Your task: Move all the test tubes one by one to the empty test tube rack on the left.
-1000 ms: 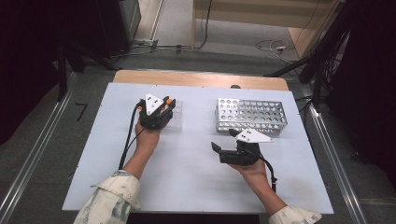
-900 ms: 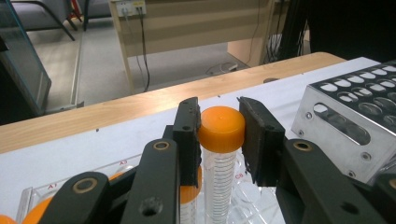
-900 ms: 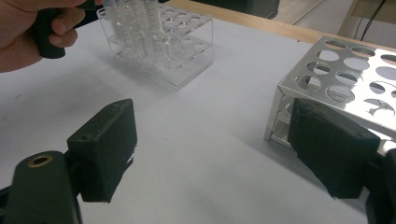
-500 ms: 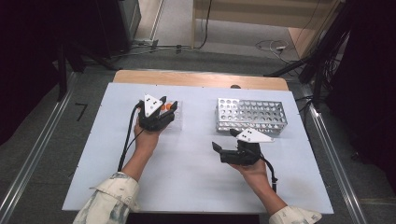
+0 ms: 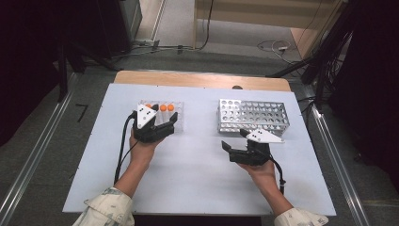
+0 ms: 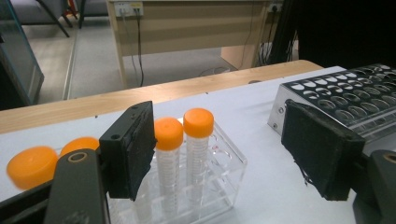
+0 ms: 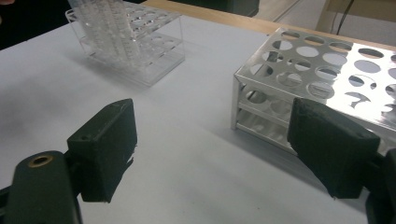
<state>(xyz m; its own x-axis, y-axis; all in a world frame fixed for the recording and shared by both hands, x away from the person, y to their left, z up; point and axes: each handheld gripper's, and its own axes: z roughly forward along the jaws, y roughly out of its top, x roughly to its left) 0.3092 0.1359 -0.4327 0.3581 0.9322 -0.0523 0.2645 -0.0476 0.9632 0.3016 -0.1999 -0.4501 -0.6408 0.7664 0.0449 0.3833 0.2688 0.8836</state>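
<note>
Left tongs (image 6: 219, 154) just opening, nothing between them – best centring on one orange-capped tube (image 6: 198, 140) before squeezing; right tongs (image 7: 224, 149) hanging spread

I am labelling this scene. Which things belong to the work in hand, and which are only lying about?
Part of the work:
- orange-capped tubes
- clear rack
- metal rack
- left gripper, open
- right gripper, open

Only lying about:
- floor cables
- wooden desk
</note>
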